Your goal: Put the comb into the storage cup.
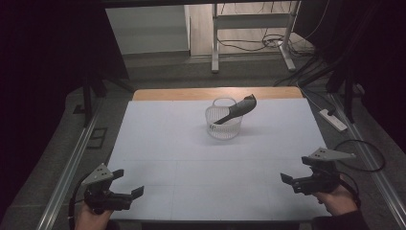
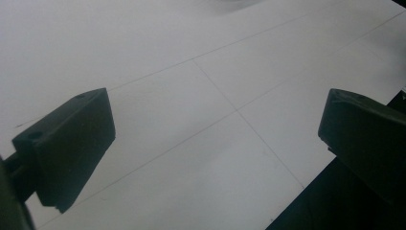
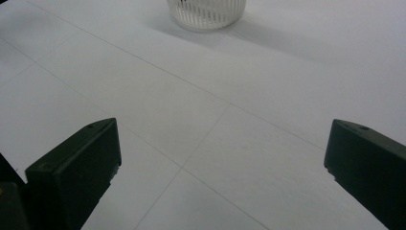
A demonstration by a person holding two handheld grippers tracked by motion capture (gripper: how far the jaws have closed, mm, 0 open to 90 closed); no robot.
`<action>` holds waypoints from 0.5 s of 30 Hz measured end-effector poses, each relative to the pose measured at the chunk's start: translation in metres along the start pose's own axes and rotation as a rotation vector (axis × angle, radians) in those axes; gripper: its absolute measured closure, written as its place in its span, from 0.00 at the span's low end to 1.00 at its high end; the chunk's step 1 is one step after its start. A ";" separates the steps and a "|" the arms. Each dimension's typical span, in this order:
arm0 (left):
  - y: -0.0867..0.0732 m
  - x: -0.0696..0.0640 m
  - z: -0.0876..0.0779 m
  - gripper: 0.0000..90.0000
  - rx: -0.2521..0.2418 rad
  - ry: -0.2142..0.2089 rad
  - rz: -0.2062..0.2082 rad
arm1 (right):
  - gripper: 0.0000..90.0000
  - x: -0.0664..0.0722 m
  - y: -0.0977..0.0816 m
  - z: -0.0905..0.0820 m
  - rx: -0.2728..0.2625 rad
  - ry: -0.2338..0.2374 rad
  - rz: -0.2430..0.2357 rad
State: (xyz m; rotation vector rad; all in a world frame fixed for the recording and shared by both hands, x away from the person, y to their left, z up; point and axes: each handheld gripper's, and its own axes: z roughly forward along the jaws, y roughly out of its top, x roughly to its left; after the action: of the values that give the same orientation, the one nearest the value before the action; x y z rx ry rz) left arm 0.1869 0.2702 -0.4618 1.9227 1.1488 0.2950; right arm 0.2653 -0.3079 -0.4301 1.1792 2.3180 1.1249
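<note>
1. In the high view, a white ribbed basket [image 1: 223, 123] stands just above the centre of the frame, on the far half of the white table [image 1: 191, 163].
2. A dark grey tool [image 1: 237, 110] sits in the basket, one end down inside it and the other end leaning out over the rim toward the upper right. What kind of tool it is cannot be made out.
3. The left gripper [image 1: 129, 184] sits at the lower left of the high view, over the near corner of the table, held by a hand [image 1: 91, 215] at the bottom edge. Its jaws stand wide apart with nothing between them.
4. In the left gripper view, the left gripper [image 2: 218, 143] shows one black jaw at the lower left and one at the right edge, with bare white table [image 2: 201, 96] and thin seam lines between them.
5. The right gripper [image 1: 293, 173] sits at the lower right of the high view, near the table's edge, held by a hand [image 1: 335, 199] at the bottom right. Its jaws are also spread wide and hold nothing.
6. In the right gripper view, the right gripper [image 3: 222, 163] has a jaw at each lower corner, and the lower part of the basket [image 3: 207, 13] shows at the top centre of the frame, well apart from the jaws.
7. Both grippers are well apart from the basket and from each other.
8. A white power strip [image 1: 332, 120] lies on the floor at the right of the high view, beyond the table's right edge.
</note>
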 end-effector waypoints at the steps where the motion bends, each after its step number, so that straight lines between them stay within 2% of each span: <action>1: 0.000 0.000 0.000 0.00 0.000 0.001 0.001 | 0.00 0.000 -0.001 -0.001 -0.001 -0.004 0.003; 9: 0.000 0.000 0.000 0.00 -0.002 0.001 -0.002 | 0.00 -0.002 -0.010 -0.010 0.010 -0.026 0.027; 15: 0.000 0.000 0.000 0.00 -0.003 0.005 -0.002 | 0.00 -0.002 -0.016 -0.014 0.025 -0.048 0.026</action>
State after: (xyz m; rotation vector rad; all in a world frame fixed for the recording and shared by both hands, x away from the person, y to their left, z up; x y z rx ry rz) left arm 0.1867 0.2706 -0.4616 1.9194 1.1529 0.3011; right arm 0.2498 -0.3223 -0.4331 1.2354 2.2932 1.0676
